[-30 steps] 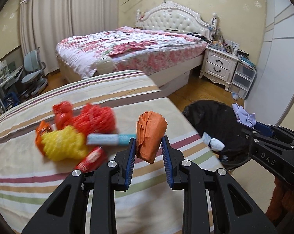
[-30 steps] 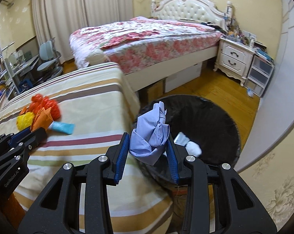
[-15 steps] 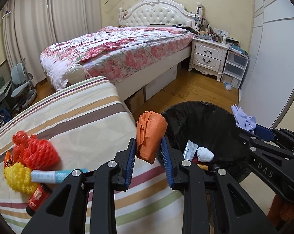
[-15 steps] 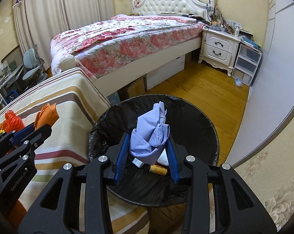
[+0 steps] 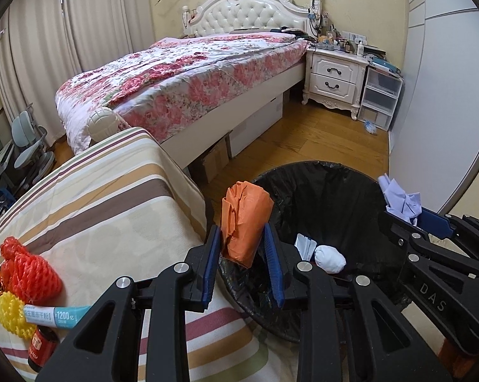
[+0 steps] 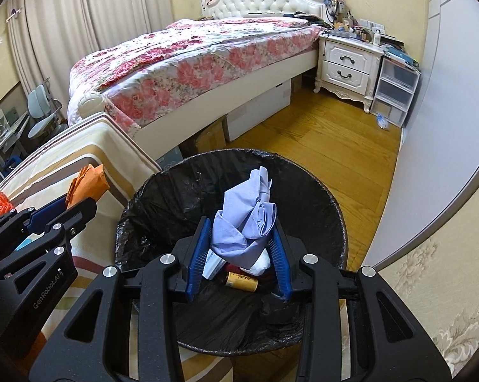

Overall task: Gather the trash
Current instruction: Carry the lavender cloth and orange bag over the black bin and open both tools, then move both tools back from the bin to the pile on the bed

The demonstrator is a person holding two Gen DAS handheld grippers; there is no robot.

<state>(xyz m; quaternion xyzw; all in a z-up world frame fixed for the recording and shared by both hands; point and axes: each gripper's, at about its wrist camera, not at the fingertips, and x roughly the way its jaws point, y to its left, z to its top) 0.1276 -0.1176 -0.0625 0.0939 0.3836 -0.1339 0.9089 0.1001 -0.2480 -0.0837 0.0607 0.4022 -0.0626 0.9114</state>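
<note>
My left gripper (image 5: 242, 264) is shut on a crumpled orange paper (image 5: 244, 222) and holds it over the near left rim of the black-lined trash bin (image 5: 328, 191). My right gripper (image 6: 239, 254) is shut on a crumpled pale-blue paper (image 6: 246, 222) and holds it above the middle of the bin (image 6: 163, 191). In the bin lie a white wad (image 5: 330, 254), a white wrapper (image 5: 304, 245) and a small brown bottle (image 6: 241, 281).
On the striped bed (image 5: 96, 197) at the left lie a red mesh net (image 5: 26, 273), a yellow mesh net (image 5: 12, 315), a teal tube (image 5: 56, 313) and a small dark bottle (image 5: 40, 347). A floral bed (image 5: 191, 76) and white nightstand (image 5: 335, 79) stand beyond the wooden floor.
Both grippers have swung right from the striped bed to the bin, each still holding its paper. The right gripper now hangs over the bin's middle, the left over its rim.
</note>
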